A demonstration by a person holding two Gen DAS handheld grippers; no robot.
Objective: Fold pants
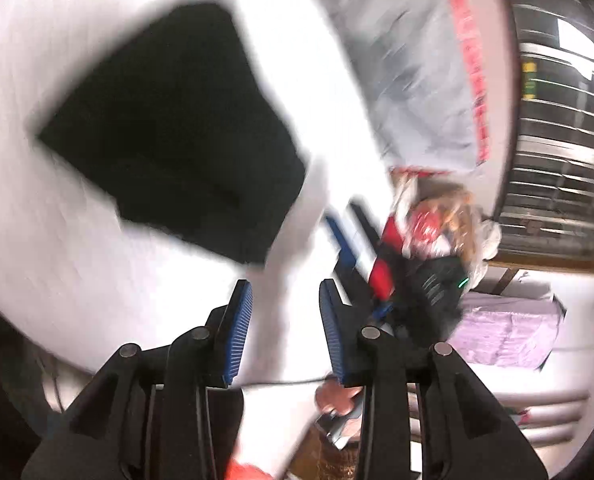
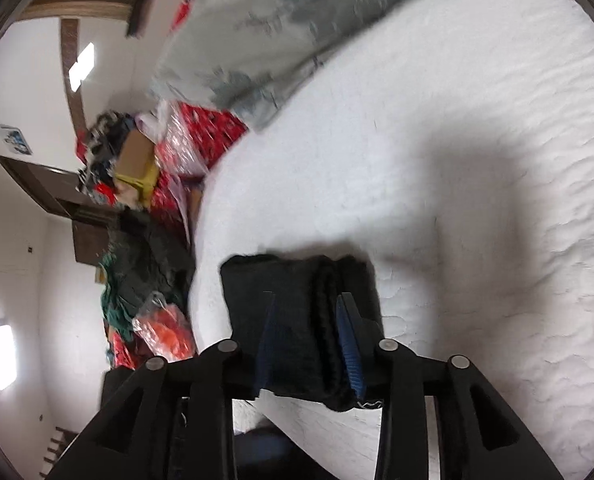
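The black pants (image 1: 169, 128) lie folded into a compact bundle on the white bed (image 1: 57, 260). In the left wrist view my left gripper (image 1: 285, 292) is open and empty, above the bed and below-right of the bundle, apart from it. My right gripper shows at the right in that view (image 1: 361, 240), blurred. In the right wrist view the folded pants (image 2: 297, 320) lie between the blue pads of my right gripper (image 2: 309, 304); the jaws are apart around the bundle, and I cannot tell whether the pads press it.
A grey patterned pillow (image 2: 265, 40) lies at the head of the bed. Beside the bed stands a pile of clothes, bags and a cardboard box (image 2: 137, 152). The bed's near edge (image 2: 205, 240) drops to the floor. A lilac blanket (image 1: 509, 332) lies at the right.
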